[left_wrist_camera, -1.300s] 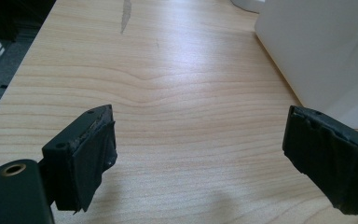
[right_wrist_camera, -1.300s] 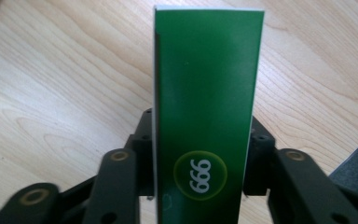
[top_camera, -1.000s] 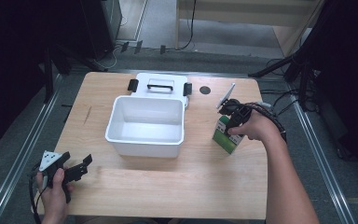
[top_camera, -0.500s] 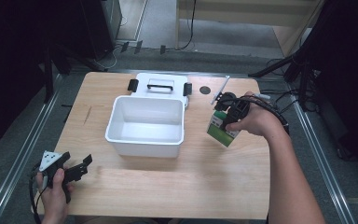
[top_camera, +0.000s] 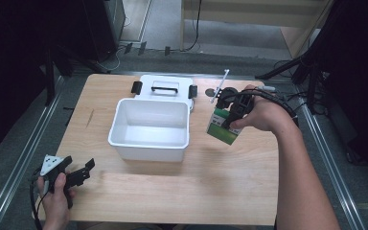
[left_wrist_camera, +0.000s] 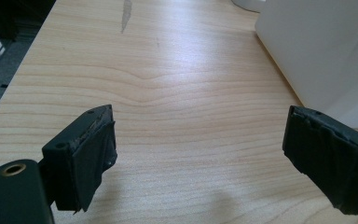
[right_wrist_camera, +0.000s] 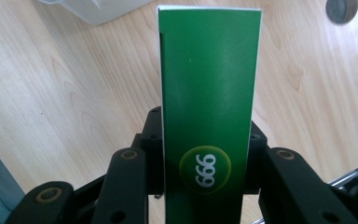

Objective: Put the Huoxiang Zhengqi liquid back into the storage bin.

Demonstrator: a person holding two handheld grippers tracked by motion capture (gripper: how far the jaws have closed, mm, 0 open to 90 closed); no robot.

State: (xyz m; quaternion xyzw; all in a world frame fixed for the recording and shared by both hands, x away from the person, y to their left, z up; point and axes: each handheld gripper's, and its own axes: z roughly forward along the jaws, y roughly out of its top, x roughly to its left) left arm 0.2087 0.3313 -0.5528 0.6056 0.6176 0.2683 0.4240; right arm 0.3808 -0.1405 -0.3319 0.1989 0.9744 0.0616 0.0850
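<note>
1. Right now the right gripper [top_camera: 233, 114] is clamped on a green carton [top_camera: 223, 127]; in the right gripper view its two black jaws press the carton's [right_wrist_camera: 208, 93] narrow sides from left and right, low down near a round "666" logo.
2. Carton sticks up out from between the jaws in that view, long green face toward the camera, far end white-edged.
3. From the high view the carton hangs tilted under the right hand [top_camera: 261, 115], off the table [top_camera: 172, 191], its lower end over the wood.
4. Carton sits just right of the white bin [top_camera: 149, 129], near its right wall, not touching it.
5. Bin's white lid [top_camera: 165, 88] with black latches lies flat behind the bin, touching its back edge or very close; cannot tell which.
6. Small dark round disc [top_camera: 210, 92] on the table between lid and right hand; also seen at the top right of the right gripper view [right_wrist_camera: 341, 9].
7. Left gripper [top_camera: 79, 173] rests low at the near left table corner in the left hand [top_camera: 56, 201], well apart from the carton.
8. Left jaws stand wide apart with bare wood between them, holding nothing; bin wall [left_wrist_camera: 326, 51] shows ahead to the right.
</note>
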